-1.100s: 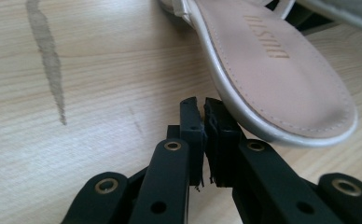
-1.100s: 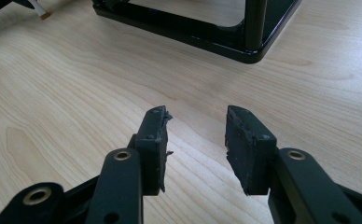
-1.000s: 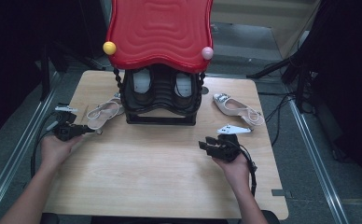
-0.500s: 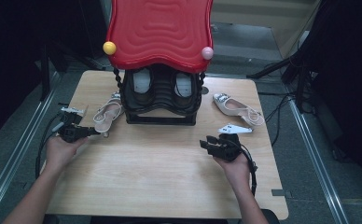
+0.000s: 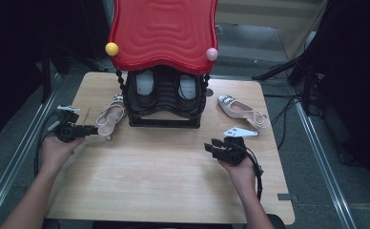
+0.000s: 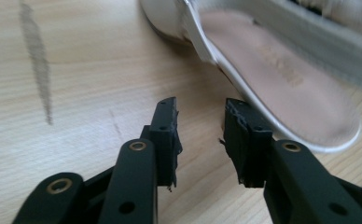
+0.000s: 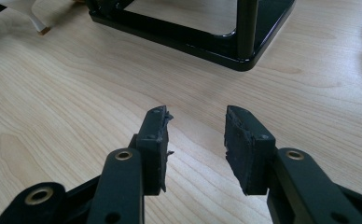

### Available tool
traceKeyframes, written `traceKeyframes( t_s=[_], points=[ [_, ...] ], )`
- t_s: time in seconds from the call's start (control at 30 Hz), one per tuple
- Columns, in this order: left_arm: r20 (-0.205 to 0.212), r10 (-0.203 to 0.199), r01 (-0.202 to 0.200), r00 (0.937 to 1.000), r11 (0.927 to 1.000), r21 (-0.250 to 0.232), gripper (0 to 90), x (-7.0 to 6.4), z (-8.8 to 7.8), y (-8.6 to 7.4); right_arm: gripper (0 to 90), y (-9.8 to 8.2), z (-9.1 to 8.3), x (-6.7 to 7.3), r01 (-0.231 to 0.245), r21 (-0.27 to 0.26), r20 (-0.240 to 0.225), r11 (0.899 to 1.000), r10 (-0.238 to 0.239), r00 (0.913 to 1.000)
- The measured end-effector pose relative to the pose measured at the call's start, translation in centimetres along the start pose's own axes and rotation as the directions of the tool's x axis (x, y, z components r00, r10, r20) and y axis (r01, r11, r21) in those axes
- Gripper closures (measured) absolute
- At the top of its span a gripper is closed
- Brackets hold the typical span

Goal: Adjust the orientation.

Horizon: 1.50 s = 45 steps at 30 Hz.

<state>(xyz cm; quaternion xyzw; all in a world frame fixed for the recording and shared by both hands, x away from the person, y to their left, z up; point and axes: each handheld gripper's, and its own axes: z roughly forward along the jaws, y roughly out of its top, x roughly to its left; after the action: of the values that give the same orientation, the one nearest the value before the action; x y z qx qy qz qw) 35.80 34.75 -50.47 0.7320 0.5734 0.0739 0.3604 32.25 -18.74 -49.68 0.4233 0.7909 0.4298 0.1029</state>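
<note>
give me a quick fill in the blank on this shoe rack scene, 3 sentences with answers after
1. The left gripper points at the pale shoe with its jaws ____.
2. The black shoe rack carries a wavy top coloured ____.
3. The right gripper holds ____ between its jaws.

Missing words: open; red; nothing

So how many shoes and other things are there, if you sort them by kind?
Pale shoes on the table: 2, one on the left and one on the right
Dark shoes in the rack: 2
Black shoe rack: 1
Red wavy top: 1
Total: 6
</note>
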Motion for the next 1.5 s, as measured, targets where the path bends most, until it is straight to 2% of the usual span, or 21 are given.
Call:
traceKeyframes(
  t_s=[0.07,0.1,0.37,0.53,0.67,0.73,0.87,0.97,1.07,1.37,1.5],
  points=[
    [0.014,0.004,-0.004,0.9999,1.0000,-0.002,60.7,0.2,-0.2,0.5,60.7,0.0,0.0,0.0,0.000,0.003,0.002,1.000,0.000,1.0000],
    [0.005,0.011,-0.011,0.9999,0.9999,0.000,59.9,0.2,-0.3,0.8,60.6,-0.1,-0.1,0.0,0.001,0.002,0.004,1.000,-0.001,1.0000],
    [0.006,-0.014,0.014,0.9999,0.9989,-0.044,58.1,0.6,-1.2,2.8,60.5,-0.3,-0.6,0.0,-0.003,-0.003,0.017,1.000,0.003,0.9999],
    [-0.007,-0.011,0.011,0.9999,0.9987,-0.050,57.8,0.3,-1.4,3.9,59.3,-0.7,-0.8,0.1,0.001,-0.007,0.023,1.000,-0.001,0.9997],
    [0.016,-0.035,0.036,0.9992,0.9973,-0.064,54.6,0.3,-1.4,4.9,58.7,-0.9,-1.0,0.2,0.000,-0.010,0.027,1.000,0.000,0.9996],
    [0.007,-0.031,0.031,0.9995,0.9975,-0.063,54.5,0.1,-1.4,5.3,58.5,-1.1,-1.1,0.2,-0.006,-0.012,0.030,1.000,0.006,0.9995],
    [-0.011,0.014,-0.015,0.9998,0.9990,-0.041,54.1,-0.4,-1.1,6.0,58.4,-1.3,-1.3,0.1,-0.008,-0.012,0.036,1.000,0.008,0.9993],
    [-0.016,0.033,-0.034,0.9993,0.9988,-0.035,54.0,-0.9,-0.8,6.5,58.2,-1.4,-1.5,0.1,-0.011,-0.011,0.042,1.000,0.011,0.9991],
    [-0.018,0.032,-0.033,0.9993,0.9980,-0.053,53.8,-1.2,-0.4,6.7,58.4,-1.6,-1.7,0.1,-0.006,-0.009,0.057,1.000,0.006,0.9983],
    [-0.042,0.048,-0.049,0.9980,0.9985,-0.023,53.3,-1.5,1.6,7.0,58.2,-2.1,-2.3,0.0,-0.017,-0.018,0.073,1.000,0.019,0.9972],
    [-0.054,0.042,-0.043,0.9977,0.9990,-0.012,53.2,-1.5,2.4,6.8,58.2,-2.3,-2.5,-0.1,-0.023,-0.021,0.077,1.000,0.025,0.9967]
  ],
)
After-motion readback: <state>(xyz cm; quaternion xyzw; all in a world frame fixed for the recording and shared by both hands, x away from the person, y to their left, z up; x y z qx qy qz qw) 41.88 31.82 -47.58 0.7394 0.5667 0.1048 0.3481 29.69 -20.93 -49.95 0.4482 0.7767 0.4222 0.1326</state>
